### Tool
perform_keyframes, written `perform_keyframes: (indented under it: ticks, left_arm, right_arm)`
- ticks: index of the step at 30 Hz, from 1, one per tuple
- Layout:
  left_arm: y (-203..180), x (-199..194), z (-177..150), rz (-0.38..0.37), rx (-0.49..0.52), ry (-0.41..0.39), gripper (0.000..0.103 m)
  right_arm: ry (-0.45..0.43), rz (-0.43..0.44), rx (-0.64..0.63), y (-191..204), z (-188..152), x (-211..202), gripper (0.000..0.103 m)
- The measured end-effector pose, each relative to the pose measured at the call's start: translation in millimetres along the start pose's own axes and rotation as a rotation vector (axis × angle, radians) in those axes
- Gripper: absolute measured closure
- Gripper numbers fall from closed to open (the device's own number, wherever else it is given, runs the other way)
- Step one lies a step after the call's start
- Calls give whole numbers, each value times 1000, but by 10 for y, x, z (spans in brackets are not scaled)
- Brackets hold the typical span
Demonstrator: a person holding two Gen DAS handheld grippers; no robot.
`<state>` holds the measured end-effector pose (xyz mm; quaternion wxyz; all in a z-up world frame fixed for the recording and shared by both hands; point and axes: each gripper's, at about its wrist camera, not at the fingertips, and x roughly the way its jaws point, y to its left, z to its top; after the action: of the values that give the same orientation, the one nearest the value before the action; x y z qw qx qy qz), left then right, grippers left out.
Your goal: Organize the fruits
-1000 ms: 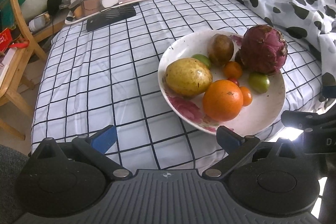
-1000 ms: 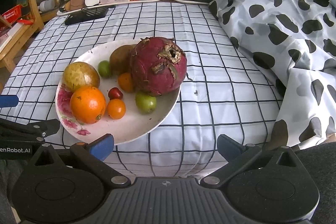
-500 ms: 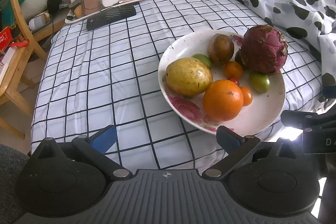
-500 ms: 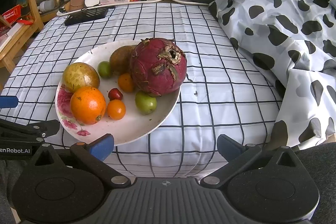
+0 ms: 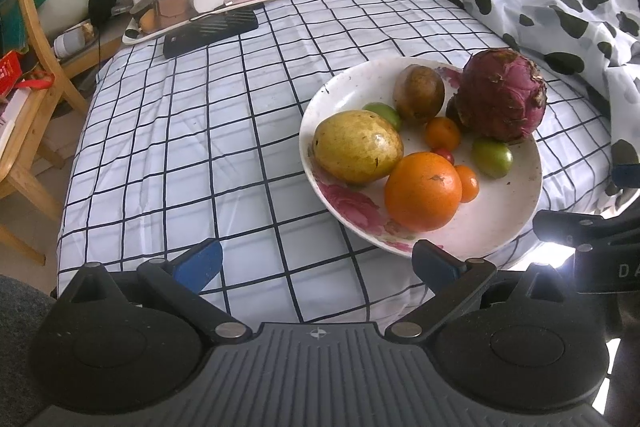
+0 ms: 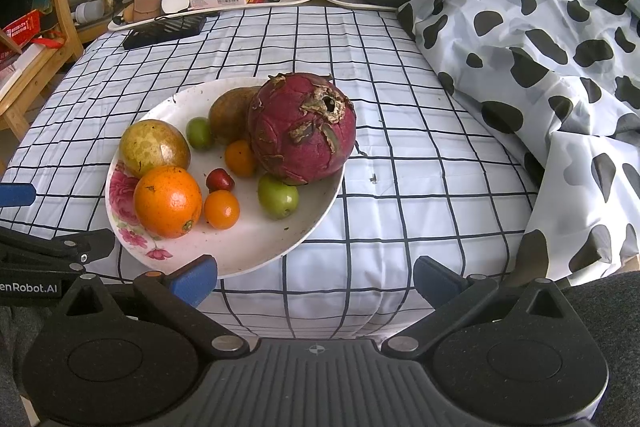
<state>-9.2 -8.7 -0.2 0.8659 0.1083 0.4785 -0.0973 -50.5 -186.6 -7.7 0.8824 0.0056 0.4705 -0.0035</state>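
At the far left of the right wrist view, a wooden chair [image 6: 60, 7] stands beside the bed, just where it stood a second ago. Next comes the white plate [image 6: 256, 247] with pink flowers, lying on the checked sheet [image 6: 400, 227] left of the middle. It holds all the fruit, and none of it has moved. A yellow-green fruit [image 6: 154, 147] sits at the plate's left, touching the big orange [image 6: 168, 201] below it. A small orange fruit [image 6: 221, 209] and a little red one [image 6: 219, 180] lie in the middle. To their right are a green fruit [image 6: 278, 195] and the big red dragon fruit [image 6: 302, 129]. A cow-spotted blanket [image 6: 540, 47] fills the right side.

Low in the left wrist view, the left gripper [image 5: 316, 265] has its blue fingers wide apart, holding nothing, as before. Low in the right wrist view, the right gripper [image 6: 316, 277] is spread apart and empty too, unchanged.
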Motion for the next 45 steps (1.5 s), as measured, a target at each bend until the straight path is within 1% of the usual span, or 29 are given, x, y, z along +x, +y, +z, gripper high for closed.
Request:
perform_keyframes:
  ticks: [28,45]
  left_arm:
    - [3,10,-7,-7,-2,2,0]
    - [42,-32,24,-5,-24,9,0]
  right_arm:
    - [0,0,-6,19,9,0,0]
    - [0,4,-7,34,21,2,0]
